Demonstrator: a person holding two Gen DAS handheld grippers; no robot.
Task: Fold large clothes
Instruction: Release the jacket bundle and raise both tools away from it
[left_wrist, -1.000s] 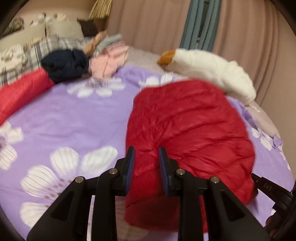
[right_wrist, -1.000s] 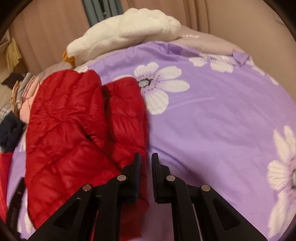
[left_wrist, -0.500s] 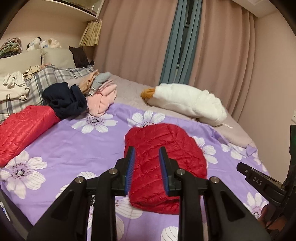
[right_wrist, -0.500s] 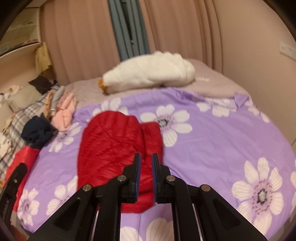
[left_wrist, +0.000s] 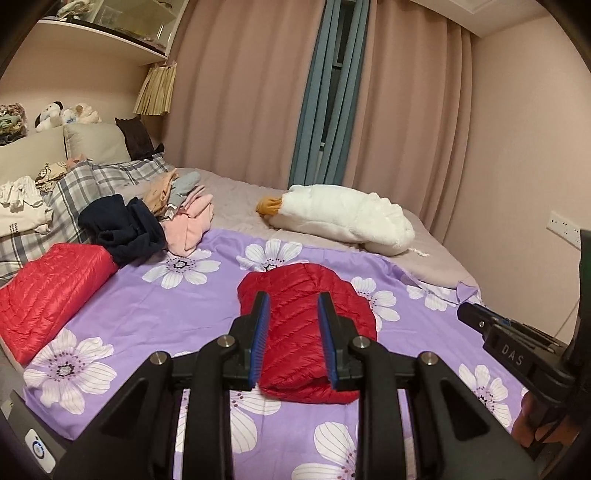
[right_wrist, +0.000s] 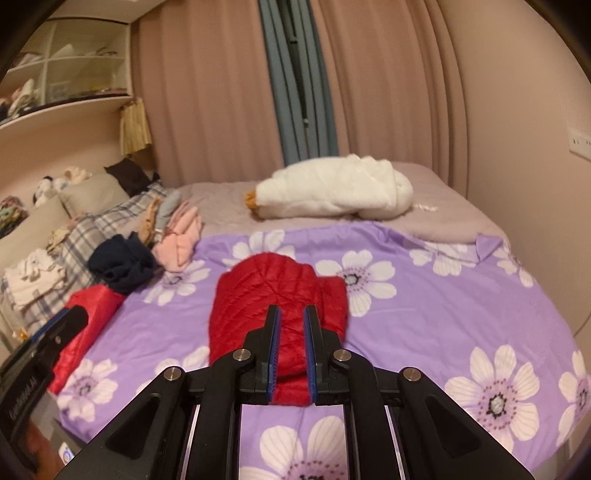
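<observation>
A red quilted down jacket (left_wrist: 295, 317) lies folded into a compact bundle on the purple flowered bed cover (left_wrist: 177, 306). It also shows in the right wrist view (right_wrist: 273, 295). My left gripper (left_wrist: 293, 295) is open and empty, held above and back from the bundle. My right gripper (right_wrist: 291, 310) has its jaws a narrow gap apart with nothing between them, also held back from the bundle. The right gripper's body shows at the right edge of the left wrist view (left_wrist: 513, 350).
A second red folded jacket (left_wrist: 48, 284) lies at the bed's left edge. A dark navy garment (left_wrist: 122, 229) and pink clothes (left_wrist: 188, 225) are heaped behind it by plaid pillows (left_wrist: 92, 181). A white goose plush (left_wrist: 343, 218) lies at the back. Curtains and wall close off the far side.
Both grippers have pulled back and up from the red jacket, which lay close under them a second ago. The jacket stays folded on the cover. Jaw gaps look unchanged.
</observation>
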